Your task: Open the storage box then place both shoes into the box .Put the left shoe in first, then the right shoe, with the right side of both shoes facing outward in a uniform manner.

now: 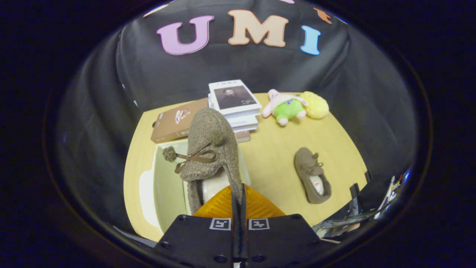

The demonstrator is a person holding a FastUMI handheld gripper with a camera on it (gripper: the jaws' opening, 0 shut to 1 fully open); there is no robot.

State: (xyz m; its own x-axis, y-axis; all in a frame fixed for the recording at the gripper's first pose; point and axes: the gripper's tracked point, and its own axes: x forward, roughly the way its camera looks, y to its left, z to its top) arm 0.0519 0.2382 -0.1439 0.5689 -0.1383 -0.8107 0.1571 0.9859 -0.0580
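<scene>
Wooden table, open pale storage box below a lifted fuzzy brown shoe, hand-held gripper closed on that shoe's heel rim, second shoe lying apart on the table, stacked books beyond.

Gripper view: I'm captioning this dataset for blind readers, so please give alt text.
The gripper is shut on a fuzzy brown shoe, holding it over the open storage box. A second shoe lies on the table beside it.
</scene>
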